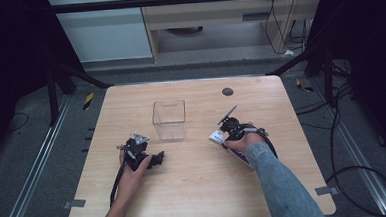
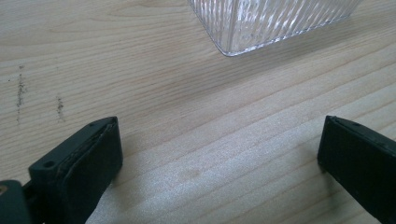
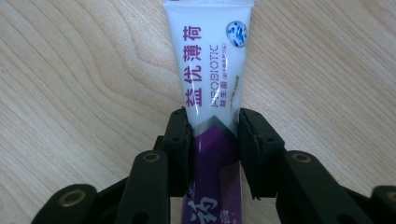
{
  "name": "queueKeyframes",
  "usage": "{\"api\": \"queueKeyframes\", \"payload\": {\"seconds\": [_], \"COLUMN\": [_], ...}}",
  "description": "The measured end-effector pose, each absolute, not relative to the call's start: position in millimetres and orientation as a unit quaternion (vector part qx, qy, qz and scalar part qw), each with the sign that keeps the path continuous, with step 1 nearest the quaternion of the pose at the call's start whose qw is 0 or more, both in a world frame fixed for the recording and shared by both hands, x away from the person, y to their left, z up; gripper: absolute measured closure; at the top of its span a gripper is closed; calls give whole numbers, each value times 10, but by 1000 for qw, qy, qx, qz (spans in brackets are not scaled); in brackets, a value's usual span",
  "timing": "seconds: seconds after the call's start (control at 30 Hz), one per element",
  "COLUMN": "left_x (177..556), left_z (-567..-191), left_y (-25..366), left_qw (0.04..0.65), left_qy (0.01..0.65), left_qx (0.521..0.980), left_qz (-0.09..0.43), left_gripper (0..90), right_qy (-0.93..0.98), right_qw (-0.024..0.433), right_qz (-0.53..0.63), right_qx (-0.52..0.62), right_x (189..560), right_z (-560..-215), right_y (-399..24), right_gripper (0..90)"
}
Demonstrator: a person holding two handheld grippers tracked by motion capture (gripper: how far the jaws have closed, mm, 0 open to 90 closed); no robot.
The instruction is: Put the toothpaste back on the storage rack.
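Currently my right gripper has its jaws drawn in against both flanks of the tube, a white and purple toothpaste-type tube lying flat on the table. In the right gripper view the pads sit at the band where the white print gives way to purple, one on each long side, and I see no gap between pad and tube. I judge this a grip across the tube's width, though I cannot tell how firm it is.

Key relation: the tube's long axis runs straight ahead along the gripper's own line, with the flat crimped end pointing away from me and the purple end passing back under the jaws. From above, the tube lies just right of the clear container, its white end aimed toward that container. The container stands upright, open at the top, near the middle of the table.

My left gripper rests on the wood with its jaws wide apart and nothing between them. In the left gripper view a ribbed corner of the container lies ahead, apart from the pads.

Judgement: the right hand is the nearer one to the tube, and the next move calls for a lift, then a short carry leftward over the container's rim.
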State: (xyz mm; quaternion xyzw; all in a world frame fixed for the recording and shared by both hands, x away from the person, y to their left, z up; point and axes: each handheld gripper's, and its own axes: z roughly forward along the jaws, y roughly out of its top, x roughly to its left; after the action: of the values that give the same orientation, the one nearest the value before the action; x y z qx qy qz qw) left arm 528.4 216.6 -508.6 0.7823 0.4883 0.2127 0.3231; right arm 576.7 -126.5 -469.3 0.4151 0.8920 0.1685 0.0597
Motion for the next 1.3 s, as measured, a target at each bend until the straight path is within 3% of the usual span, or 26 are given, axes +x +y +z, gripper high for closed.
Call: {"api": "queueKeyframes", "payload": {"seconds": [0.33,0.67,1.3], "left_x": [5285,5285,5284], "left_z": [-5085,-5085,-5085], "left_y": [2166,2166,2167], "left_qw": [323,323,323], "left_qy": [488,488,488], "left_qx": [782,782,783], "left_qz": [213,213,213], "left_gripper": [0,0,0], "right_qy": [890,876,828], "right_qw": [66,74,122], "right_qz": [170,204,359], "right_qx": [418,431,413], "right_x": [5748,5684,5455], "right_z": [-4646,-4594,-3915], "right_y": [-1254,-1288,-1147], "right_gripper": [762,790,790]}}
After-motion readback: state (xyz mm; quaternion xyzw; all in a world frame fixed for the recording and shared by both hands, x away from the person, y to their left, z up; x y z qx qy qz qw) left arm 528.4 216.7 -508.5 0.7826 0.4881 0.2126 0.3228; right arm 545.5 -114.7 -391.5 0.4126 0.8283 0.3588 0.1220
